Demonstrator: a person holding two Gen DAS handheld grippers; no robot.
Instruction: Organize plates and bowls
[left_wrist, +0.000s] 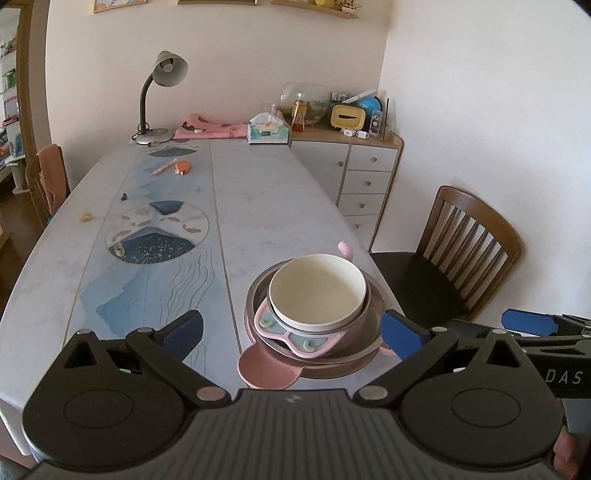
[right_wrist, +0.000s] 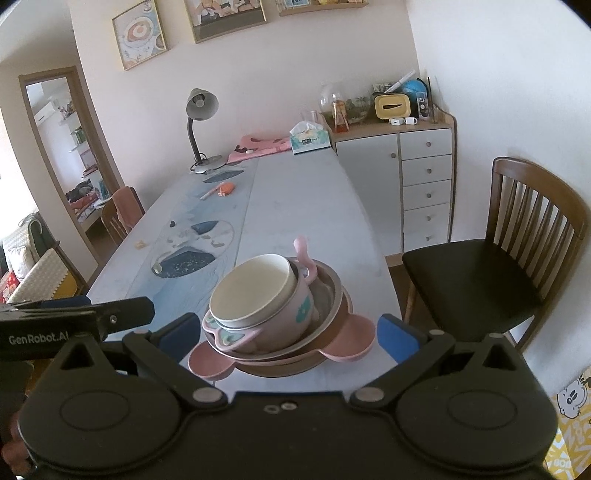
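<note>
A stack of dishes stands near the table's front right edge. A cream bowl (left_wrist: 317, 291) (right_wrist: 253, 291) sits on top, inside a pink bowl with teal marks (left_wrist: 295, 338) (right_wrist: 280, 314). Both rest in a metal plate (left_wrist: 371, 314) (right_wrist: 328, 295) on a pink plate with ear-shaped tabs (left_wrist: 266, 365) (right_wrist: 347, 343). A pink spoon handle (right_wrist: 304, 251) sticks up behind. My left gripper (left_wrist: 291, 334) is open just before the stack. My right gripper (right_wrist: 288, 336) is open, its fingers either side of the stack's front. Neither holds anything.
The table (left_wrist: 255, 206) carries a desk lamp (left_wrist: 159, 96), a tissue box (left_wrist: 267, 133), a pen and an orange item (left_wrist: 183, 168). A wooden chair (right_wrist: 491, 266) stands right of the table, a white drawer cabinet (right_wrist: 424, 184) behind it.
</note>
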